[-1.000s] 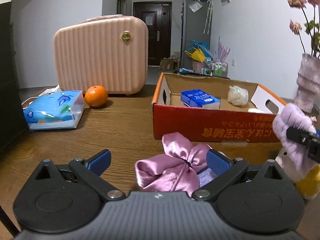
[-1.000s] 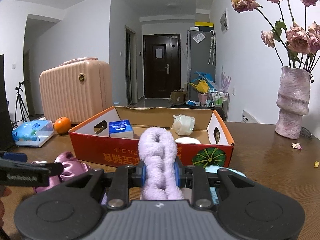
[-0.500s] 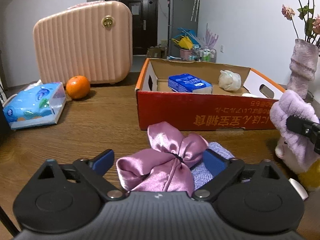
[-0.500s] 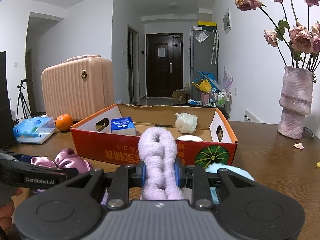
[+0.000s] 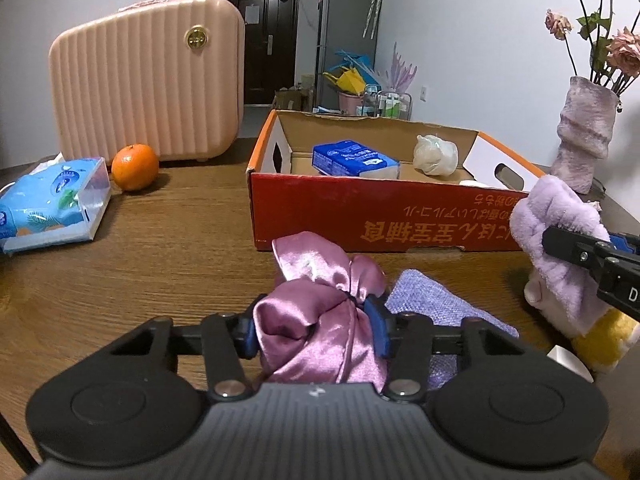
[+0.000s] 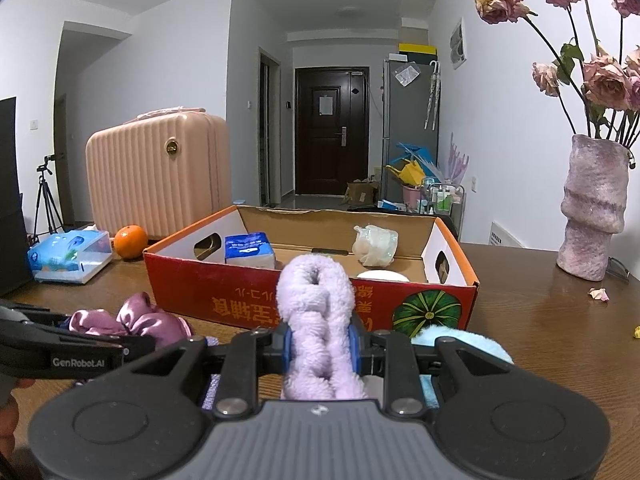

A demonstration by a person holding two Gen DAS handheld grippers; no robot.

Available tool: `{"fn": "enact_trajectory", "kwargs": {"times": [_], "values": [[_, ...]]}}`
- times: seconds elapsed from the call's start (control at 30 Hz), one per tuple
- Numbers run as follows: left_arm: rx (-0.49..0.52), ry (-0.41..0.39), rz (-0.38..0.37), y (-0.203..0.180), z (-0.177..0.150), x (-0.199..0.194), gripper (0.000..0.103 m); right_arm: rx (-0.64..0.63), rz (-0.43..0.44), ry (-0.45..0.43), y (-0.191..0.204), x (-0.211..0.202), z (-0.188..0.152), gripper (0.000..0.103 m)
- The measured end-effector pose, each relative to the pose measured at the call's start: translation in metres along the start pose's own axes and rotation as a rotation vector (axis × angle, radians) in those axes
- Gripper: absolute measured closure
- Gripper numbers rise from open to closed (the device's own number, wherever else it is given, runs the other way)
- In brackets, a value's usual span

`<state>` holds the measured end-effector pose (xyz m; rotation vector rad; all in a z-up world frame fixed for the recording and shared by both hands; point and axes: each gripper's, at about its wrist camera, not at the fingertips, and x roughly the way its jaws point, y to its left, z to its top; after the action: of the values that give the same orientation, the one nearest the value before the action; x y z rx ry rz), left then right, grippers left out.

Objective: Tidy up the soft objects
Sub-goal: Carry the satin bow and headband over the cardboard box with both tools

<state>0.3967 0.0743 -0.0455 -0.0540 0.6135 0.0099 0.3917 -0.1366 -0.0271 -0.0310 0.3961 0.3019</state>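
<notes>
Both grippers are clamped on soft things in front of the cardboard box (image 5: 360, 220). On the left, the left gripper (image 5: 314, 326) has its blue pads pressed into the sides of a pink satin scrunchie (image 5: 320, 312), bunching the shiny fabric between them; the scrunchie's far lobe sticks forward toward the box's red front wall. Beneath and just right of it lies a lavender knitted cloth (image 5: 432, 300) on the wooden table (image 5: 160, 272).

On the right, the right gripper (image 6: 320, 346) pinches a fluffy lilac headband (image 6: 316, 320), which stands up between the pads as a plush loop rising in front of the box. In the left wrist view the same headband shows at the right edge, held above a plush toy (image 5: 592, 328) with yellow and cream parts. A light blue fuzzy item (image 6: 460, 340) lies just behind the right finger.

Inside the box sit a blue tissue pack (image 5: 354, 159), a pale crumpled plastic bag (image 5: 434, 155) and a white round object (image 6: 382, 275), partly hidden by the front wall.

Farther left on the table are an orange (image 5: 134, 167), a blue wet-wipes pack (image 5: 52, 204) and a pink ribbed suitcase (image 5: 148, 80). A mauve vase (image 6: 592, 212) with dried roses stands at the right.
</notes>
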Motion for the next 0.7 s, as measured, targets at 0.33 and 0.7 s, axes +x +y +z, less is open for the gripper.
{"fn": "enact_trajectory", "kwargs": {"times": [0.33, 0.7], "values": [[0.008, -0.046, 0.019, -0.002, 0.002, -0.009, 0.053, -0.002, 0.002, -0.001, 0.0, 0.0, 0.0, 0.078], [-0.015, -0.109, 0.035, -0.002, 0.005, -0.028, 0.053, -0.014, 0.015, -0.019, 0.006, -0.005, 0.001, 0.078]]}}
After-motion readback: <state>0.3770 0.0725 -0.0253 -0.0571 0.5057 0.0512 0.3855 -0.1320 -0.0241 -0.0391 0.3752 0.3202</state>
